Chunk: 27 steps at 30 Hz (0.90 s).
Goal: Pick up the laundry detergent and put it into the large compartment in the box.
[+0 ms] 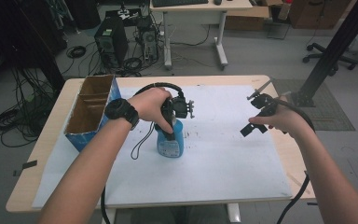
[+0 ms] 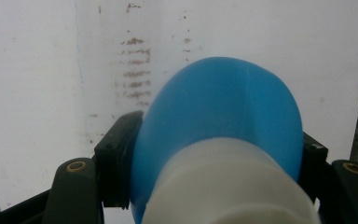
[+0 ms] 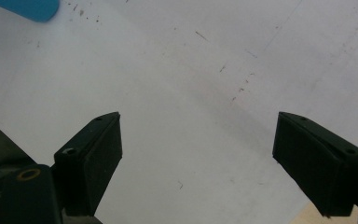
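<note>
Bottle: blue bottle (image 1: 170,142) with a white neck stands upright on the white sheet (image 1: 223,158), left of centre in the high view, just right of the open cardboard box (image 1: 89,112).
Left gripper: left gripper (image 1: 170,133) comes down from above; its jaws are clamped on the bottle from either side, seen close up in the left gripper view (image 2: 219,116).
Right gripper: right gripper (image 1: 254,123) hangs above the sheet at centre right of the high view, jaws spread wide apart with nothing between them (image 3: 198,158).
Key relation: the bottle lies toward the left of the right gripper, well apart; its long axis is vertical; the left hand has it, so that hand is nearer.
Judgement: a lift toward the box seems likely.
</note>
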Each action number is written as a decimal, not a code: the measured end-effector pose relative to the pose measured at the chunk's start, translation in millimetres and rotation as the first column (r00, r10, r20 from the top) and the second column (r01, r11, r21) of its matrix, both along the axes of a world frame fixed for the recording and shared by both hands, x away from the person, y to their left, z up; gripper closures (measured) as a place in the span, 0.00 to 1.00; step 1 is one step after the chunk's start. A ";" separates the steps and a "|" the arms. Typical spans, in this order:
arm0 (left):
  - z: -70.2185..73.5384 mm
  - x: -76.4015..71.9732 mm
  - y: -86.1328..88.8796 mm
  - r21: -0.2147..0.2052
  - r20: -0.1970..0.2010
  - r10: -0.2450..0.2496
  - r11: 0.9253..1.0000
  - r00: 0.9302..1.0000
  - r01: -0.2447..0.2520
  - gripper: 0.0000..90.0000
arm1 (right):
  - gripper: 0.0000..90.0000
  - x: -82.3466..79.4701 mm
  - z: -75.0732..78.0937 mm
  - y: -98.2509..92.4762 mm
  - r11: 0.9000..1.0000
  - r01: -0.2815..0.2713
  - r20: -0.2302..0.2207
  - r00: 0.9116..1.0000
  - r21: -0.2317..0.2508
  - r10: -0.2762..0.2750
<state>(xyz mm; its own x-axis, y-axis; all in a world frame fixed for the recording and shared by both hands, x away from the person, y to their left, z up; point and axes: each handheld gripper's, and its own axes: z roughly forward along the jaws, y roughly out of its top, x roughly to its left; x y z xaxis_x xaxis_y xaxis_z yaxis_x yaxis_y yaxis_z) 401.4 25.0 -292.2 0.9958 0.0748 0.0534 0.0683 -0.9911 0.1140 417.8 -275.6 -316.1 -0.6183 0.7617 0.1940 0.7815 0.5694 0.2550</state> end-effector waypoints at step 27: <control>1.7 3.2 -1.7 -0.008 -0.007 0.094 0.996 0.996 -0.094 0.39 | 0.18 -1.4 0.2 1.2 1.000 -0.003 0.001 1.000 -0.004 0.003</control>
